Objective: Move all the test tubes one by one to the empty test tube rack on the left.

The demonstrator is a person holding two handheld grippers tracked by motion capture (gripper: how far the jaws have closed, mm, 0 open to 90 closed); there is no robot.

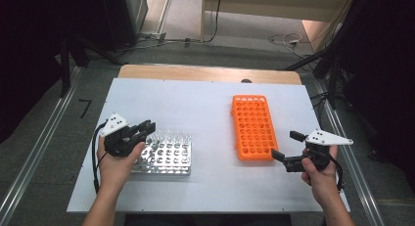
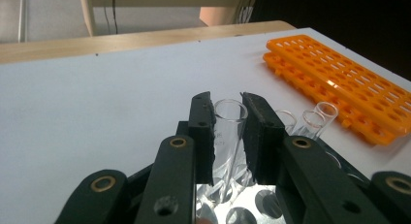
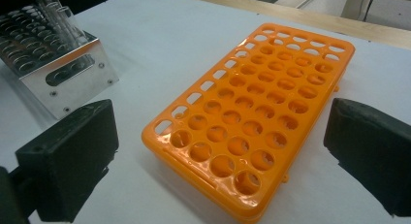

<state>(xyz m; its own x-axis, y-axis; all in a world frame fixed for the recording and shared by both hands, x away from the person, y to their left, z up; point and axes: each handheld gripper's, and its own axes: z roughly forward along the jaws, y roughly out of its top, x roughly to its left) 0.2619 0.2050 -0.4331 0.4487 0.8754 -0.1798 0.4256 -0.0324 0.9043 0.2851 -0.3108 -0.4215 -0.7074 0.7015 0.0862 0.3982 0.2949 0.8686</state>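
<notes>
A glass tube (image 2: 228, 132) is clamped by the left gripper (image 2: 228, 136); right gripper (image 3: 218, 151) jaws are held apart. Tube could easily get cracked if yanked sideways from the metal rack (image 1: 164, 157).

The high view looks forward and down on the whole worktop (image 1: 205, 103) from above its near edge. The left gripper view rides low and close behind its tool (image 2: 228, 132), facing far-right across the metal rack (image 2: 232, 204) toward the orange rack (image 2: 349, 83). The right gripper view sits close to the orange rack (image 3: 252, 117), facing left; both racks appear in all three.
</notes>
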